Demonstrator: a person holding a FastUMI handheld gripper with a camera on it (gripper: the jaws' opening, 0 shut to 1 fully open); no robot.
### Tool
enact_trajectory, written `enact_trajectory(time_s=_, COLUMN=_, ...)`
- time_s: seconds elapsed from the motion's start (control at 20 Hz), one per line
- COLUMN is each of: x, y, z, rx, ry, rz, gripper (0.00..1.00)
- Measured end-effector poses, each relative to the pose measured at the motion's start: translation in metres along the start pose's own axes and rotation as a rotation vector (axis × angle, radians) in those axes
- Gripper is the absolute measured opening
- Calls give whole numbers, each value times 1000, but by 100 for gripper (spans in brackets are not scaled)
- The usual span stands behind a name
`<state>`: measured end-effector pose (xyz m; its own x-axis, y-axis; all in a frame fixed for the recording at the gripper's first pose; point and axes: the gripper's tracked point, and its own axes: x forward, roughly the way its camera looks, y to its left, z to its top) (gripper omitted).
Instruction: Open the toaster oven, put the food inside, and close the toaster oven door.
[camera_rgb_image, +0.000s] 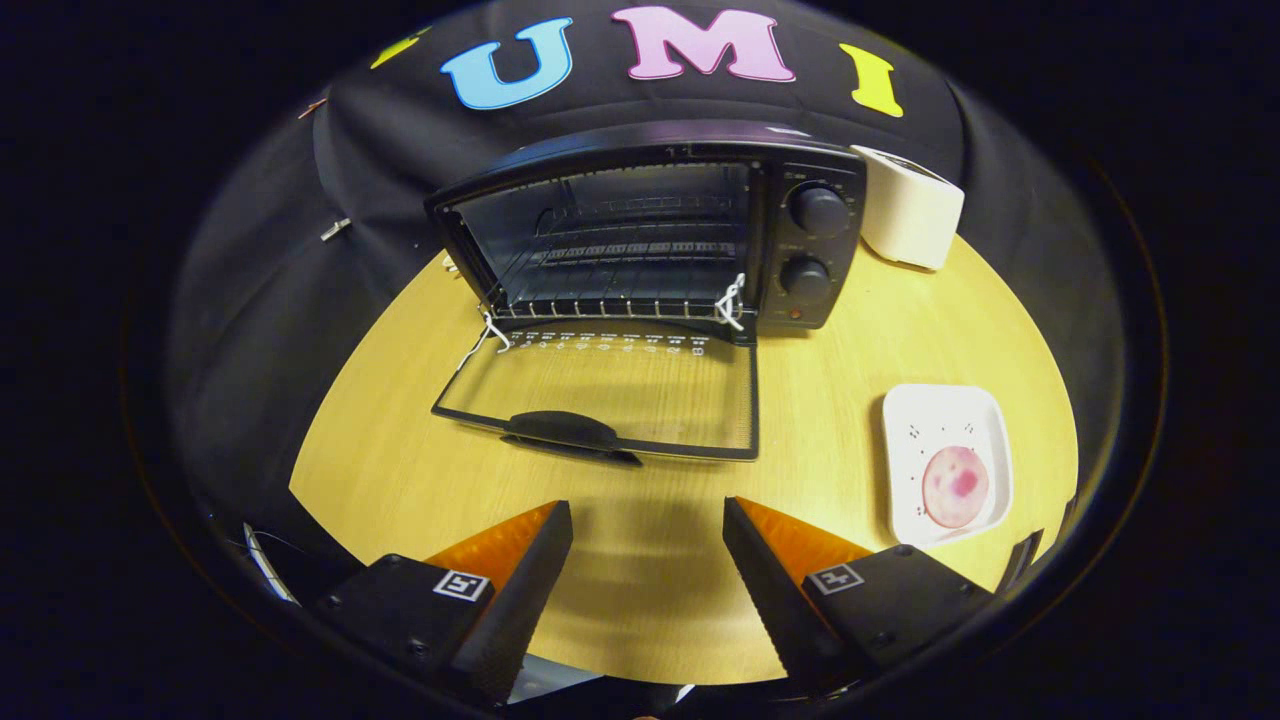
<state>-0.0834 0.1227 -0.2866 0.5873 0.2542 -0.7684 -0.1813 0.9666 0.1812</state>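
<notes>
Hovering empty, the gripper (648, 525) spreads its fingers before the open toaster oven (650, 235). Next comes fetching the food (955, 487) on its plate (945, 410) near the worktop's right edge.

Food (955, 486) on plate (940, 415), right of toaster oven (650, 230)
</notes>
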Motion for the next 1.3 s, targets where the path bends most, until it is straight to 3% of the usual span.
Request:
enact_trajectory(time_s=0.45, x=-42, y=-75, z=21, rx=99, ry=-22, rz=31, gripper=99)
enact_trajectory(time_s=0.8, x=-60, y=-158, z=24, rx=182, ry=16, rz=8, gripper=99)
enact_trajectory(time_s=1.3, x=-44, y=-270, z=19, rx=228, ry=39, rz=-29, gripper=100)
